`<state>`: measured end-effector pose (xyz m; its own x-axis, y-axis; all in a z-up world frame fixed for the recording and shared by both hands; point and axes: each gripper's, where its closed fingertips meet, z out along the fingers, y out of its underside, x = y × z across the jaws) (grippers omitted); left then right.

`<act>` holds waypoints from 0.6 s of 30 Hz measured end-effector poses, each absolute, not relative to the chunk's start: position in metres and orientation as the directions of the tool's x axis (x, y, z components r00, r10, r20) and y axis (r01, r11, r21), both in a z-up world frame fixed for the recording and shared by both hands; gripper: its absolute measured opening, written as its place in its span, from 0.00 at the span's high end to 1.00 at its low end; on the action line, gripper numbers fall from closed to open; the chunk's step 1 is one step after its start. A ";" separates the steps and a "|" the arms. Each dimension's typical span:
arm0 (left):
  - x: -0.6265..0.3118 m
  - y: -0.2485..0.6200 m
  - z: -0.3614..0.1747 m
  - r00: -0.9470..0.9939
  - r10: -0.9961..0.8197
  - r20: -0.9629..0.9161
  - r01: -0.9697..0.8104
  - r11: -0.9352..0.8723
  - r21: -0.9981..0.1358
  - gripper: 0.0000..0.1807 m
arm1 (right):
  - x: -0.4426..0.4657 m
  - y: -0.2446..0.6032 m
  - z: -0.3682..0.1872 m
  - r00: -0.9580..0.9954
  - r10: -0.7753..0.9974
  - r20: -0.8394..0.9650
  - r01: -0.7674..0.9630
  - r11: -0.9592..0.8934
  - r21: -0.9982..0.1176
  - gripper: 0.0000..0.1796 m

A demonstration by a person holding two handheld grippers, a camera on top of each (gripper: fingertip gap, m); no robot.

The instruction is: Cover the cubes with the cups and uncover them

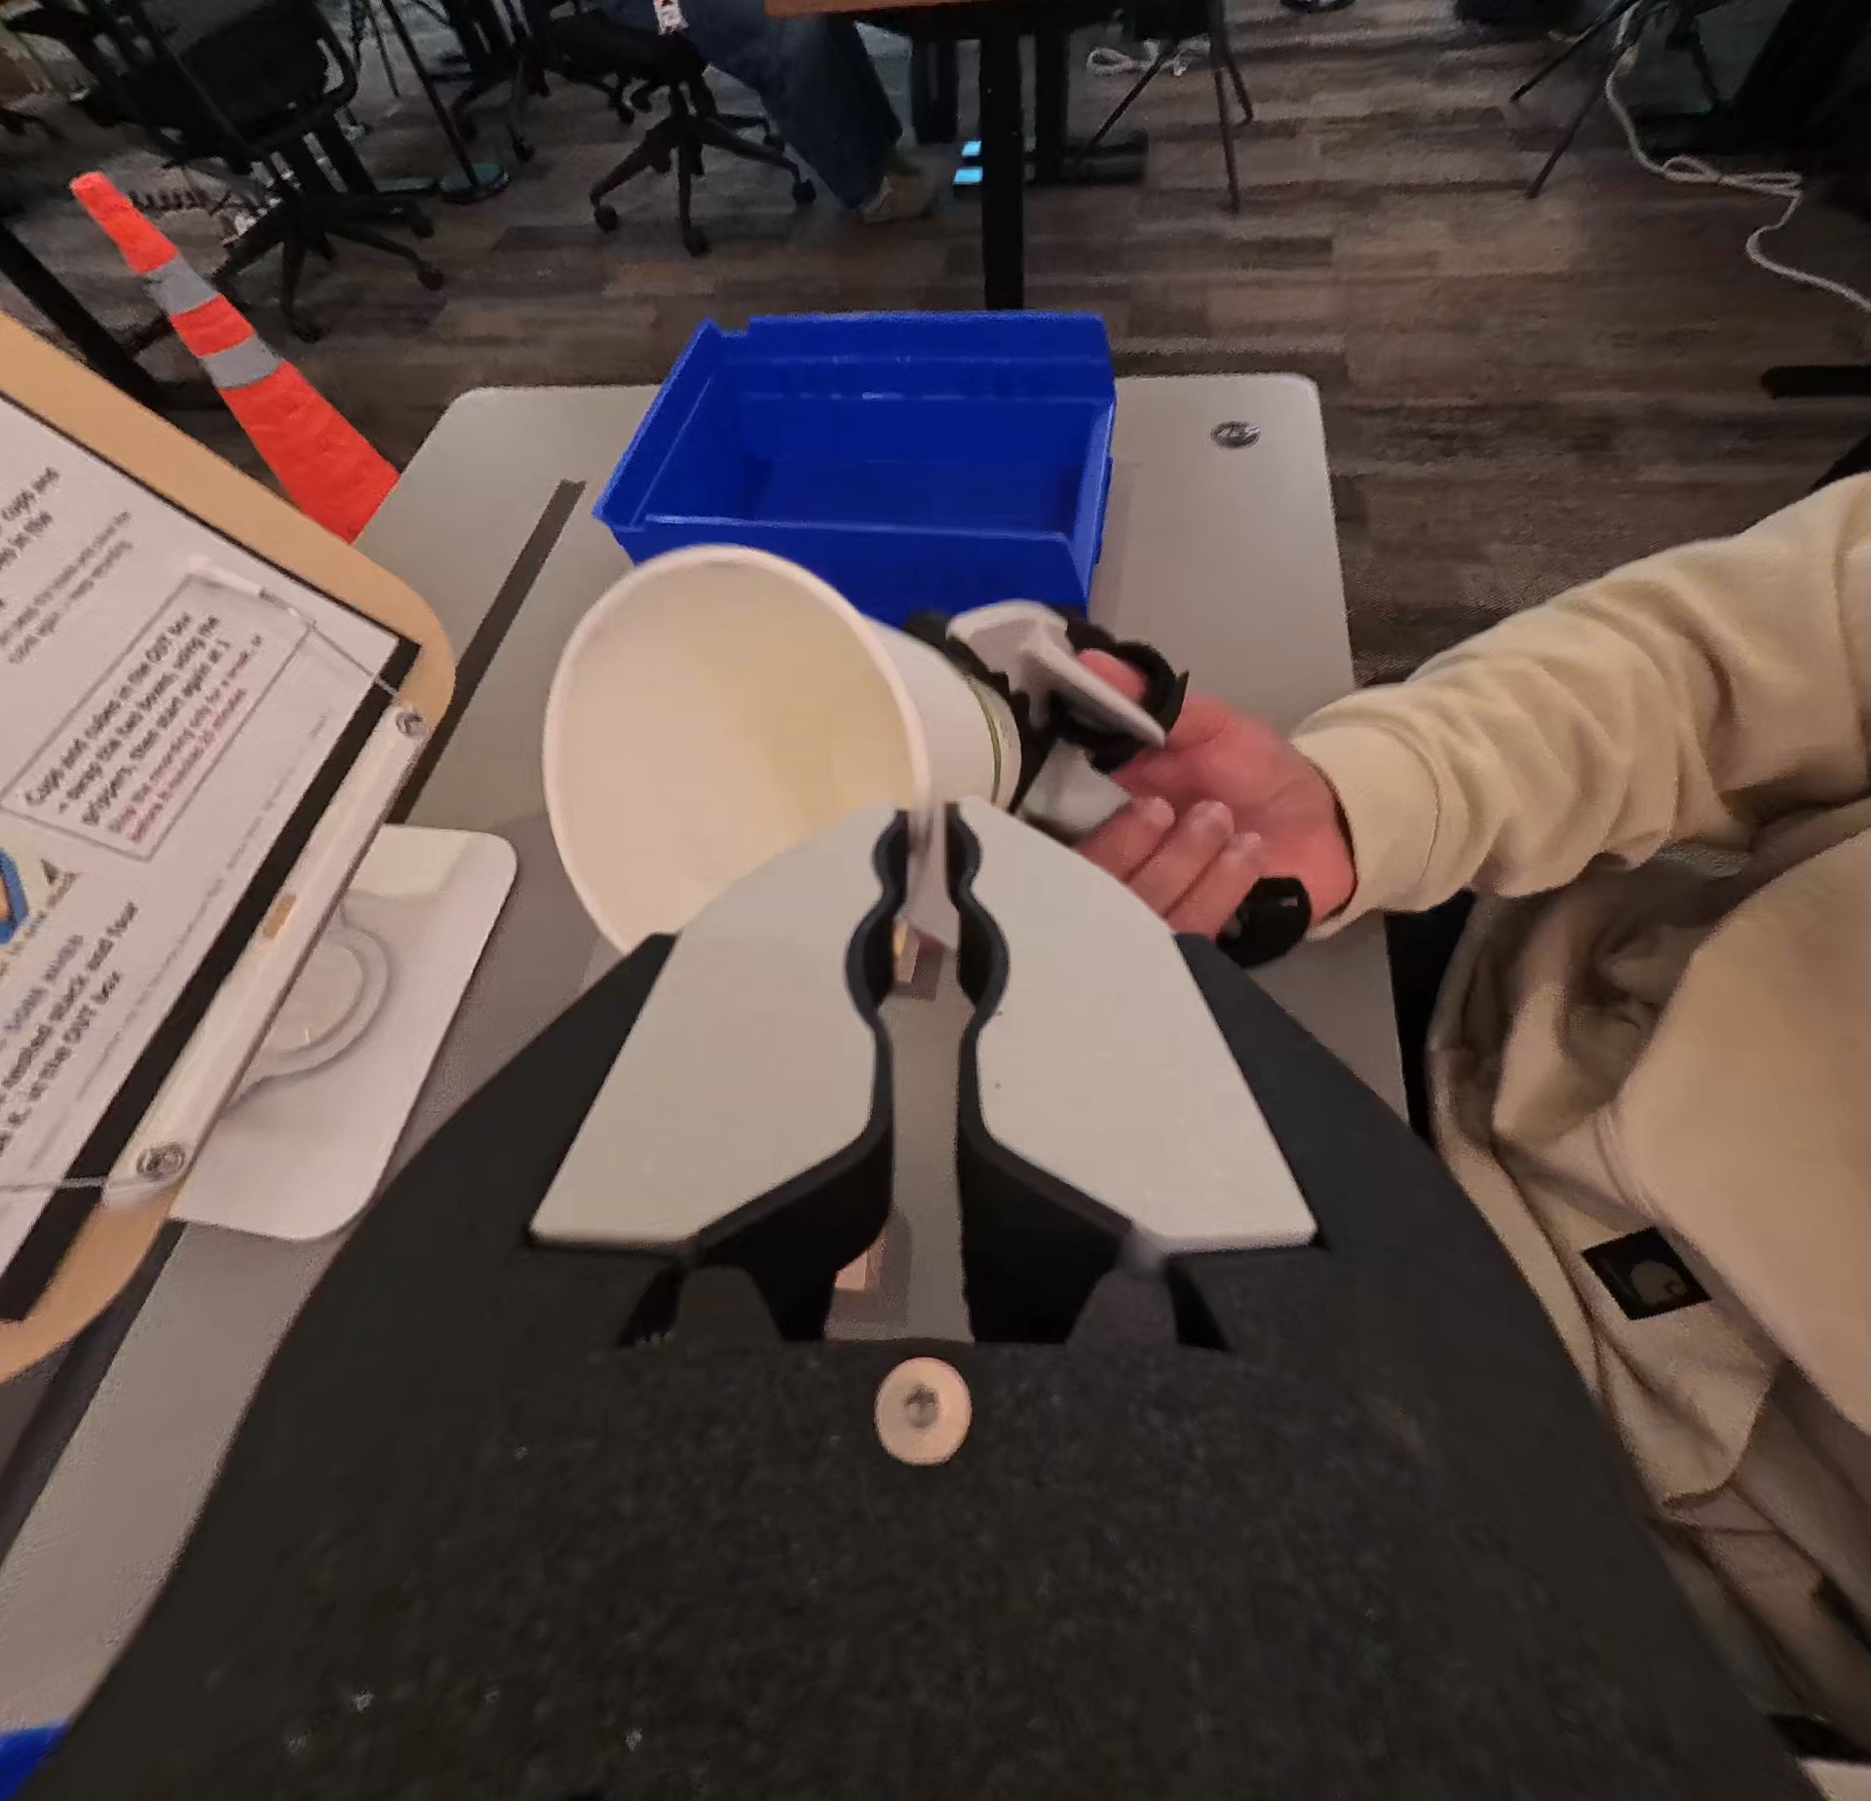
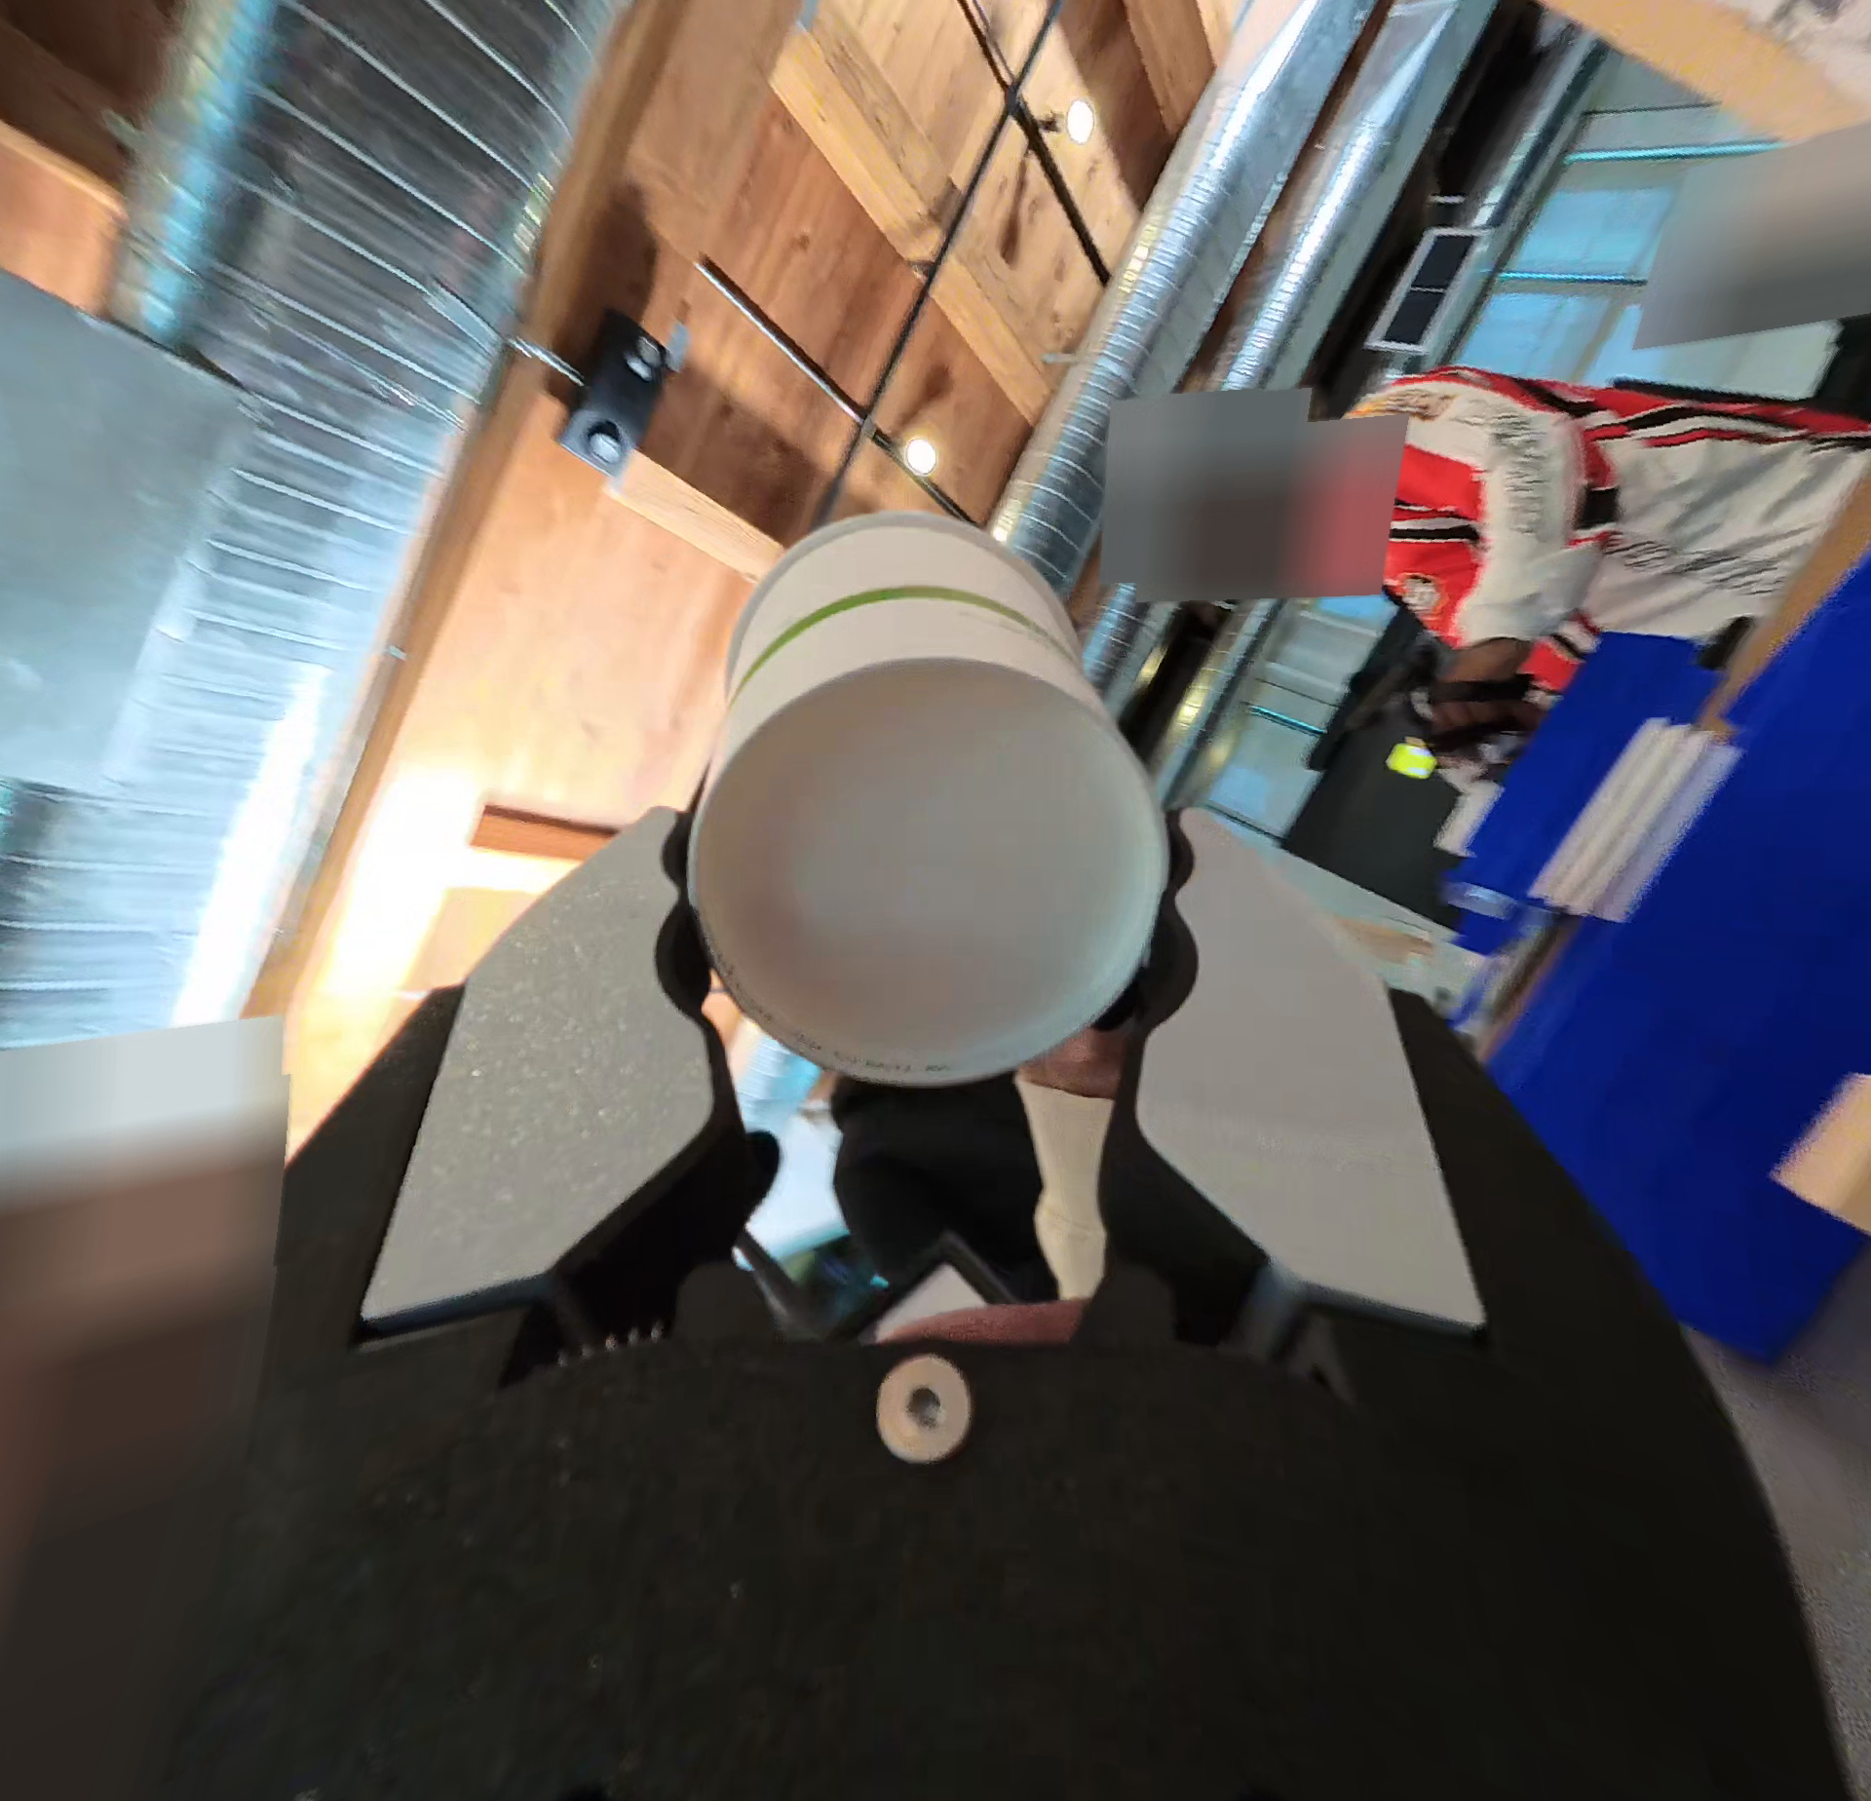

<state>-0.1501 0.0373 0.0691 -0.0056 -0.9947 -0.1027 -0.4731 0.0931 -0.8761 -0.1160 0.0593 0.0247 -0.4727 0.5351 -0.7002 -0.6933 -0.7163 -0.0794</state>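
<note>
A white paper cup (image 1: 729, 730) is held on its side above the grey table (image 1: 1225, 558), mouth towards the left. My left gripper (image 1: 926, 831) is shut on the cup's rim, with the thin wall pinched between its fingertips. My right gripper (image 1: 1063, 709), held by a hand in a beige sleeve, clamps the cup's base end. In the right wrist view the cup's bottom (image 2: 926, 871) faces the camera between the right gripper (image 2: 926, 841) fingers, and a green stripe rings the cup. Small tan pieces (image 1: 916, 963) show through the left finger gap; I cannot tell whether they are cubes.
A blue bin (image 1: 871, 537) stands empty at the table's far middle. A framed instruction sheet (image 1: 152, 790) on a white stand (image 1: 405, 942) fills the left. An orange cone (image 1: 253, 365) stands past the table's left edge. The person's beige sleeve (image 1: 1569, 689) is at right.
</note>
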 end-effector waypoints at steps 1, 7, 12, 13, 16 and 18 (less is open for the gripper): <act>-0.154 0.036 0.061 0.009 -0.993 -0.116 -0.485 0.097 -0.869 0.90 | -0.115 0.059 0.021 -0.420 0.544 -0.726 -0.694 -0.708 -0.128 0.52; -0.202 0.015 0.019 0.084 -0.986 -0.141 -0.585 0.066 -0.809 0.72 | -0.105 0.045 0.001 -0.021 0.662 -0.749 -0.622 -0.596 -0.508 0.52; -0.223 -0.010 -0.001 -0.021 -0.990 -0.140 -0.736 0.111 -0.668 0.58 | -0.113 0.025 -0.021 0.239 0.733 -0.637 -0.409 -0.519 -0.751 0.52; -0.220 -0.010 0.003 -0.035 -0.988 -0.147 -0.755 0.123 -0.644 0.57 | -0.115 0.022 -0.023 0.251 0.742 -0.622 -0.378 -0.516 -0.769 0.53; -0.200 -0.008 0.011 -0.105 -0.989 -0.105 -0.819 0.146 -0.554 0.49 | -0.122 0.012 -0.027 0.276 0.772 -0.573 -0.298 -0.498 -0.815 0.53; -0.185 0.001 0.008 -0.139 -0.987 -0.073 -0.873 0.158 -0.462 0.50 | -0.127 0.007 -0.029 0.295 0.793 -0.533 -0.240 -0.479 -0.844 0.53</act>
<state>-0.1855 0.0006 0.0082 -0.1394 -0.9875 -0.0735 -0.8729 0.1576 -0.4618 -0.1266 0.0072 -0.0294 0.2952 0.7927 -0.5334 -0.2400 -0.4788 -0.8445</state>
